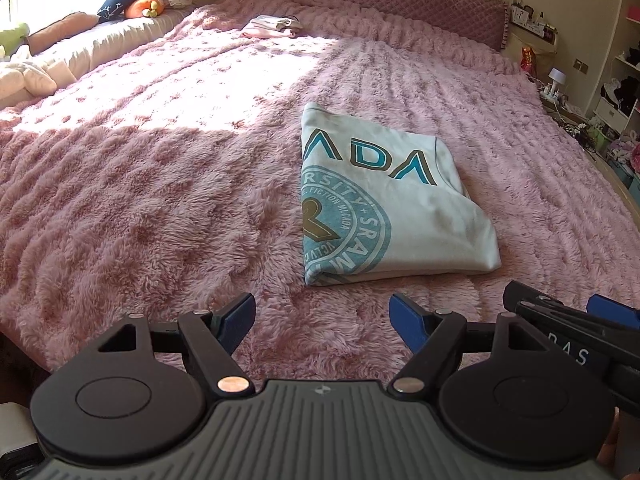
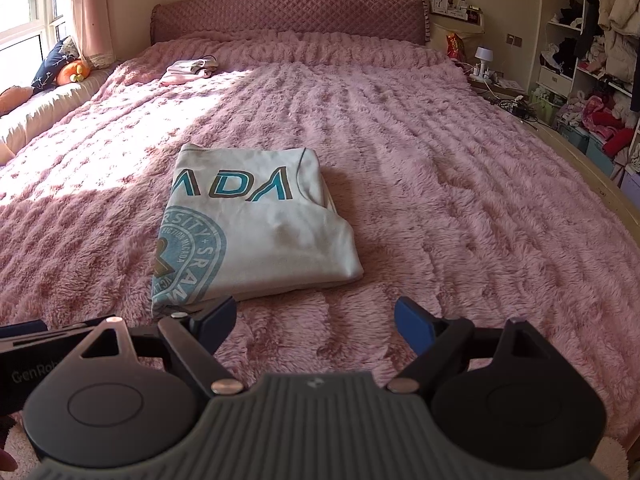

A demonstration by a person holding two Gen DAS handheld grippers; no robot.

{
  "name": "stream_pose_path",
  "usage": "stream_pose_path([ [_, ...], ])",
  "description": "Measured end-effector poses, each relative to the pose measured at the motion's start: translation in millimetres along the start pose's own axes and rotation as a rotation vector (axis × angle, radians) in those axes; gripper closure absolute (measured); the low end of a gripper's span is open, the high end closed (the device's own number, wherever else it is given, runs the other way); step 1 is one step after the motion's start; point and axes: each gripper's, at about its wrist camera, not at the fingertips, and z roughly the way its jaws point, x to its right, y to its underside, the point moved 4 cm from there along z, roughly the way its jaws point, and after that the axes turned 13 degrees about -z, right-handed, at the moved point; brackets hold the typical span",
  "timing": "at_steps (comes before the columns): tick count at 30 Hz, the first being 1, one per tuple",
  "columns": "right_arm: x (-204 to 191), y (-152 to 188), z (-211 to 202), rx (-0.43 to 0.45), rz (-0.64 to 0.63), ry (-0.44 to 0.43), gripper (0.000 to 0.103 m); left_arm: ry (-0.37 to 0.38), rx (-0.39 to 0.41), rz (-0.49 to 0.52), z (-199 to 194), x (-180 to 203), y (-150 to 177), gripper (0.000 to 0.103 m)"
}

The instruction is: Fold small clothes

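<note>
A white T-shirt (image 1: 400, 196) with teal lettering and a round teal print lies folded into a rectangle on the fluffy pink bed cover; in the right wrist view the T-shirt (image 2: 256, 232) sits left of centre. My left gripper (image 1: 322, 320) is open, just short of the shirt's near edge and a little to its left, holding nothing. My right gripper (image 2: 316, 320) is open too, near the shirt's front right corner, with nothing between its fingers. The right gripper's body (image 1: 576, 320) shows at the lower right of the left wrist view.
A small folded pile of pink and white clothes (image 1: 272, 26) lies far up the bed (image 1: 160, 140) near the quilted headboard (image 2: 288, 14). Cushions and soft toys (image 1: 132, 0) line the window side. Cluttered shelves (image 2: 592, 60) and a bedside lamp (image 2: 484, 58) stand to the right.
</note>
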Motion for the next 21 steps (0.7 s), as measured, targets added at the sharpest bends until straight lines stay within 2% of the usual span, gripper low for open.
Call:
stream_pose_path([
  [10, -1.6, 2.0, 9.6, -0.036, 0.003, -0.016, 0.021, -0.002, -0.032, -0.007, 6.5, -2.3, 3.0, 0.015],
  [21, 0.5, 0.2, 15.8, -0.046, 0.008, -0.009, 0.021, 0.008, -0.060, -0.011, 13.2, 1.8, 1.3, 0.020],
])
